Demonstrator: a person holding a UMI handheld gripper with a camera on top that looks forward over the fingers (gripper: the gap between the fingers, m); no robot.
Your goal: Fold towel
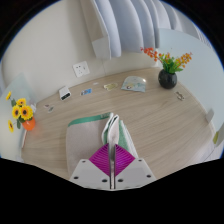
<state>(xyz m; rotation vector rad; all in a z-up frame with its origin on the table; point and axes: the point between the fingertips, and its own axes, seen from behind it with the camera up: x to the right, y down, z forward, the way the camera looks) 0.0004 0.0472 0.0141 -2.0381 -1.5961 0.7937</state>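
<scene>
White towel [97,135], lying at the wooden table's [150,120] near edge, has its raised edge pinched between the nearly closed gripper [110,160], so carrying that edge across to complete the fold seems next.

The gripper [110,160] fingers seem nearly closed, pads almost touching.

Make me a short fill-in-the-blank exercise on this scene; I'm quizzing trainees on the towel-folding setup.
1. The tool holds a fold of the ____ towel between its fingers.
2. The towel lies on a ____ table.
3. The dark vase beyond the towel holds ____ flowers.
4. The yellow flowers stand in an ____ pot.

Missing words: white; wooden; orange; orange
</scene>
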